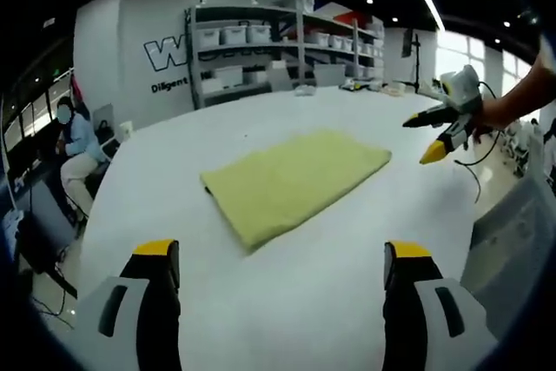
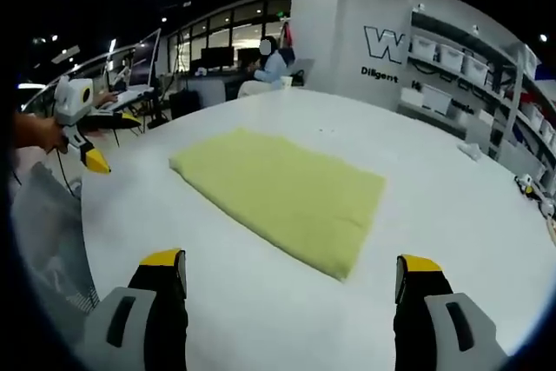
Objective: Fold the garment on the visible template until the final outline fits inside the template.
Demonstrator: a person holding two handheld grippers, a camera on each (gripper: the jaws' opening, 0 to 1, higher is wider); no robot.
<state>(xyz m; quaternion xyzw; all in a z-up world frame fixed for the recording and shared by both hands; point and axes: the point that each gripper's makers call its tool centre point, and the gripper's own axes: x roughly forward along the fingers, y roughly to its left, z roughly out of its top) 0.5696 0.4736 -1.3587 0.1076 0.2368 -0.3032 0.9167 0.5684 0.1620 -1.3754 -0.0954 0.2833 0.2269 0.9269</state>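
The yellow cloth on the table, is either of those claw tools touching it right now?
Apart. In the left gripper view, bare table separates the left gripper from the yellow cloth; the right gripper hovers clear too.

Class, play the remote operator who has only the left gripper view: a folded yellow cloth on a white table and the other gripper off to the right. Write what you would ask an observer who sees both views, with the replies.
Operator: Are the right gripper's jaws open?
Observer: Yes. In its own view the right gripper has both yellow-tipped jaws spread wide, with nothing between them.
Operator: Is my left gripper anywhere near the cloth?
Observer: No. From the right gripper view the left gripper hangs off the table edge, apart from the yellow cloth.
Operator: What lies beyond the cloth's far side?
Observer: Bare white table, then shelving with bins.
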